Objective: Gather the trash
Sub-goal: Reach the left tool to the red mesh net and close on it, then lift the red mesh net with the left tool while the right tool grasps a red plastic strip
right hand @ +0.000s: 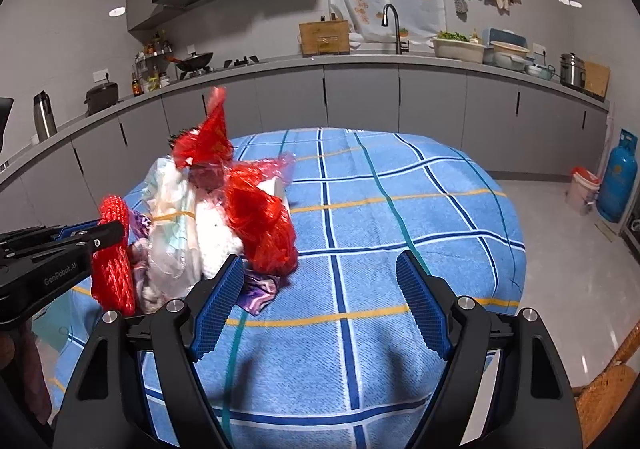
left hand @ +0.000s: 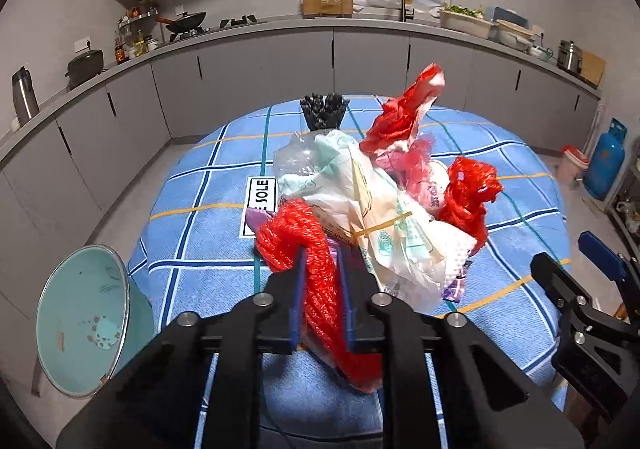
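While our left gripper (left hand: 322, 289) has its fingers clamped on a twist of red mesh netting (left hand: 296, 237), the rest of the trash bundle (left hand: 372, 201) hangs together beyond it: pale plastic bags, a yellow band, red film and a scrap of purple wrapper, all bunched above the blue checked cloth of the table (left hand: 200, 217). From the right wrist view the bundle (right hand: 192, 225) sits toward the table's left edge, and whether its underside touches the cloth or has just lifted clear we cannot tell.

Our right gripper (right hand: 320, 289) is empty, its fingers well apart, pointing across the bare middle of the table with the bundle just beside its left finger (right hand: 218, 301).

The relation we judge the next move turns on is this: the mint-green bin (left hand: 80, 329) stands off the table's left edge, to the left of and below our left gripper, tilted so that its mouth faces us. The bundle's long axis runs away from the left fingers toward the far edge, so most of its bulk trails ahead of the grip. Our left hand is plainly the nearer to the bin, and we would expect to swing leftward over the edge. Loose pieces, held only by tangling, could shed on the way.
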`<action>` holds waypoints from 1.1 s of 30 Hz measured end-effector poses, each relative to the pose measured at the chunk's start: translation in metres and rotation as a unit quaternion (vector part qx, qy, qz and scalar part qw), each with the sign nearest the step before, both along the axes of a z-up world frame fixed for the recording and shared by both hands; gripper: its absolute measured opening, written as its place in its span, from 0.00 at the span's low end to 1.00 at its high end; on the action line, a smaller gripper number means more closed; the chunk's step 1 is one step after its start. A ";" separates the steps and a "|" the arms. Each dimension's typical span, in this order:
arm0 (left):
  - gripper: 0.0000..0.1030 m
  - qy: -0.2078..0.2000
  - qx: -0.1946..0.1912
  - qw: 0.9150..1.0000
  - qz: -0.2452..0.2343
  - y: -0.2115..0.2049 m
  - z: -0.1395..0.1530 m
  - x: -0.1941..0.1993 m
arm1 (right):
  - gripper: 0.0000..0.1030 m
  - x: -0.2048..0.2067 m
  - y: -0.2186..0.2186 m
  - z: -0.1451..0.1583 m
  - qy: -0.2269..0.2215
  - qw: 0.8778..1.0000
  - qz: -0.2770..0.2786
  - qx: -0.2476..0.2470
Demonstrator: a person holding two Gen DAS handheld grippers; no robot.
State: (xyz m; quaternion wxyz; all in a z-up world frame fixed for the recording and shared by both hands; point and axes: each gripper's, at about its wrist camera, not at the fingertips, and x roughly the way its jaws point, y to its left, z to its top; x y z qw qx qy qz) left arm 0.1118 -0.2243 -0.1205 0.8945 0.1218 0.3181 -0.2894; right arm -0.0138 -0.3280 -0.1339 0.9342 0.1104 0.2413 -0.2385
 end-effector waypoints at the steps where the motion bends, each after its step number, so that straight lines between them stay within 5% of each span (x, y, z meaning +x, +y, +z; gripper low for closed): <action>1: 0.13 -0.006 -0.005 1.000 -0.001 0.003 0.005 -0.002 | 0.76 -0.001 0.002 0.002 -0.003 1.000 0.002 -0.002; 13: 0.12 -0.097 -0.023 0.995 0.025 0.034 0.053 -0.002 | 0.76 0.029 0.013 0.033 -0.044 0.999 0.031 -0.003; 20: 0.12 -0.103 0.000 0.992 0.068 0.044 0.044 0.035 | 0.76 0.073 0.015 0.060 -0.070 0.996 0.041 -0.023; 27: 0.12 -0.094 0.003 0.990 0.106 0.062 0.038 0.078 | 0.76 0.126 0.001 0.059 -0.047 0.998 0.031 -0.013; 33: 0.12 -0.083 -0.005 0.991 0.104 0.067 0.031 0.089 | 0.59 0.147 -0.002 0.053 -0.029 0.999 0.033 -0.009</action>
